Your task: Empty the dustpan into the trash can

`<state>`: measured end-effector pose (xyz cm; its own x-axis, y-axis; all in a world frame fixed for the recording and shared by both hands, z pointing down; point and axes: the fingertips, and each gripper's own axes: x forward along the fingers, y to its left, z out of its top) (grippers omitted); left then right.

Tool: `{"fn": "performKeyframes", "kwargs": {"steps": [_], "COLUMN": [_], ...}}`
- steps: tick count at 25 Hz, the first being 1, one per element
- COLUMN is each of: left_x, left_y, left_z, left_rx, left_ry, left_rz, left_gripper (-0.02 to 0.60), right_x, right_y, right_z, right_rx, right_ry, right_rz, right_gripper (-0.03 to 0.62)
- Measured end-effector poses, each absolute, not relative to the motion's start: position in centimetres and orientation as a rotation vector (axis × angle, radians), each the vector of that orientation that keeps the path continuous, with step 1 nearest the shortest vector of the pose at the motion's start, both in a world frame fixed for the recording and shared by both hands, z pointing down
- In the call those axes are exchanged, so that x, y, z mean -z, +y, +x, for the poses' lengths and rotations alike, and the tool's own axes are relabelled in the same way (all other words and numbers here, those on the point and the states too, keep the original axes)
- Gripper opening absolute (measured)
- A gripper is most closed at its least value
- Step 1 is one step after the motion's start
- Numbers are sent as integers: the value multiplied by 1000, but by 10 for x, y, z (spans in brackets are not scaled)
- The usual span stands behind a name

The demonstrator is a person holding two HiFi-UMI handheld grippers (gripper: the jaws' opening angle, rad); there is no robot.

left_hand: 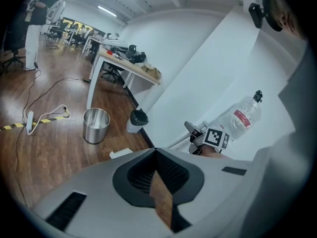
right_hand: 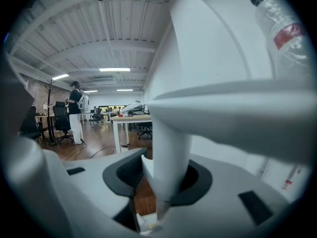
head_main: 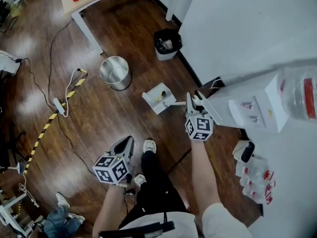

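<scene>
The left gripper [head_main: 128,144] hangs low at the near left, above the wood floor [head_main: 99,123]. Its fingers [left_hand: 124,162] are pressed together at the tips, with nothing between them. Far beyond it a steel can [head_main: 120,84] stands upright and open on the floor. Further off and to the right, a bin [head_main: 163,54] with a black liner sits against the white wall.

The dustpan [head_main: 151,102] is just right of the steel can and apart from it, between the can and the right gripper [head_main: 194,101]. It is a white, boxy pan with its open side up. A few small bits lie in it, one of them yellow. I cannot tell whether it rests on the floor or hangs just above it.

A long, round white handle [head_main: 178,103] runs from the pan to the right gripper. In the right gripper view the handle [right_hand: 171,152] stands between the fingers [right_hand: 119,175], which are narrowed and clamped on it. At the far right a clear bottle [head_main: 299,93] with a red label lies tilted on a white unit.
</scene>
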<state>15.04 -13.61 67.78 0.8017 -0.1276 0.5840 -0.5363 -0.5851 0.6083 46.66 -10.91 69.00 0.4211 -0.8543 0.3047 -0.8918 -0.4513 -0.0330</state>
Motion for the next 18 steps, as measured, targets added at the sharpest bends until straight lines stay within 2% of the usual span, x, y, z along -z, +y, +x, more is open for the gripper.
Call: {"fn": "performKeyframes", "kwargs": {"steps": [9,18], "left_x": [-645,-598], "left_y": [-166,-198], "left_z": [141,135], "left_rx": [-535,-425], "left_ry": [-558,-603], "left_rz": [2164,2171], "left_gripper": [-12,-12], "right_x": [-649,-555], "right_y": [-153,-234], "right_z": [460,440], "right_rx": [-413,-327], "right_ry": [-1600,-1745], "right_rz": [2531,2550], "right_gripper": [147,130]}}
